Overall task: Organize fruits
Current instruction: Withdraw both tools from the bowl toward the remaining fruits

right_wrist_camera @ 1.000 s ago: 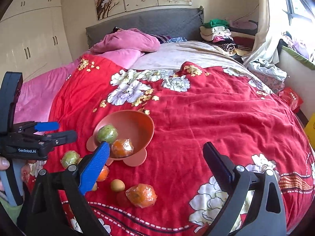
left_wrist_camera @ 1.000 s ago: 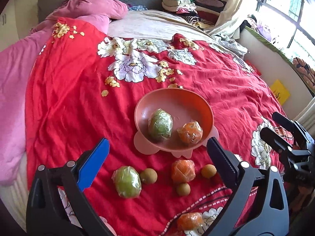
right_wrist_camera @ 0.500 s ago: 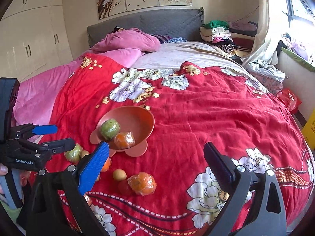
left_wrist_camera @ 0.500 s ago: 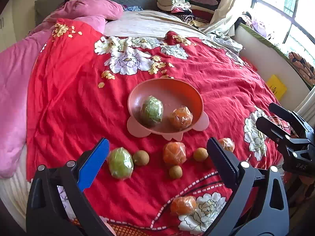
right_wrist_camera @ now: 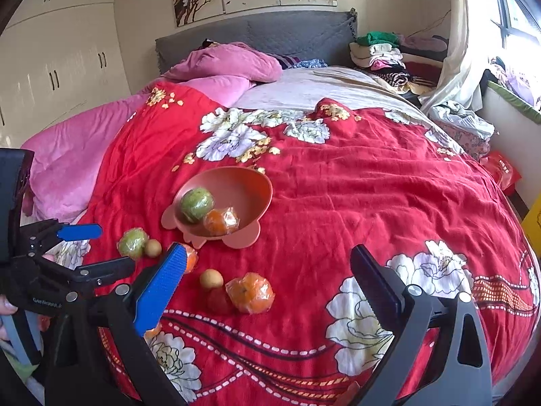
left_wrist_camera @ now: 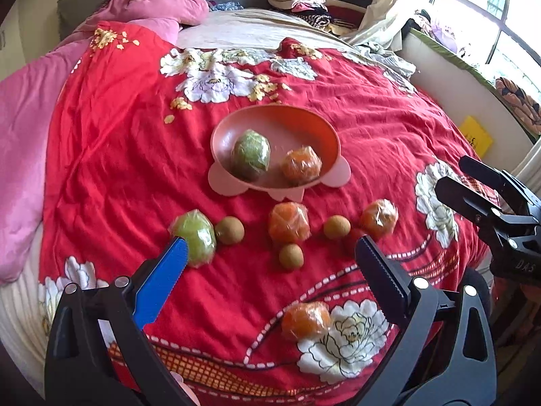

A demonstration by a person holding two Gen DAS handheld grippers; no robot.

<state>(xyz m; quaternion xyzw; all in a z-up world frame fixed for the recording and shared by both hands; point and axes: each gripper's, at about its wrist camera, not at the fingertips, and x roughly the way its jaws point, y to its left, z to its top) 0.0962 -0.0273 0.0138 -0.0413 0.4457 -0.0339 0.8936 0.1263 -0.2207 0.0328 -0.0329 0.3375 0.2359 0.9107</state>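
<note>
A bed (right_wrist_camera: 389, 186) spread with a red floral cover carries a pink bowl (left_wrist_camera: 236, 128), with wrapped oranges (left_wrist_camera: 289, 226), a wrapped green fruit (left_wrist_camera: 196, 237) and small brown fruits (left_wrist_camera: 230, 230) lying loose on the cover just before it.

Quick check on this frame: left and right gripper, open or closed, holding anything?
Left gripper: open, holding nothing, above the loose fruit on the red bedspread.
Right gripper: open, holding nothing.

One pink bowl (left_wrist_camera: 233, 128), two wrapped green fruits (left_wrist_camera: 251, 154) — four wrapped oranges (left_wrist_camera: 289, 222), three small brown fruits (left_wrist_camera: 229, 230).
</note>
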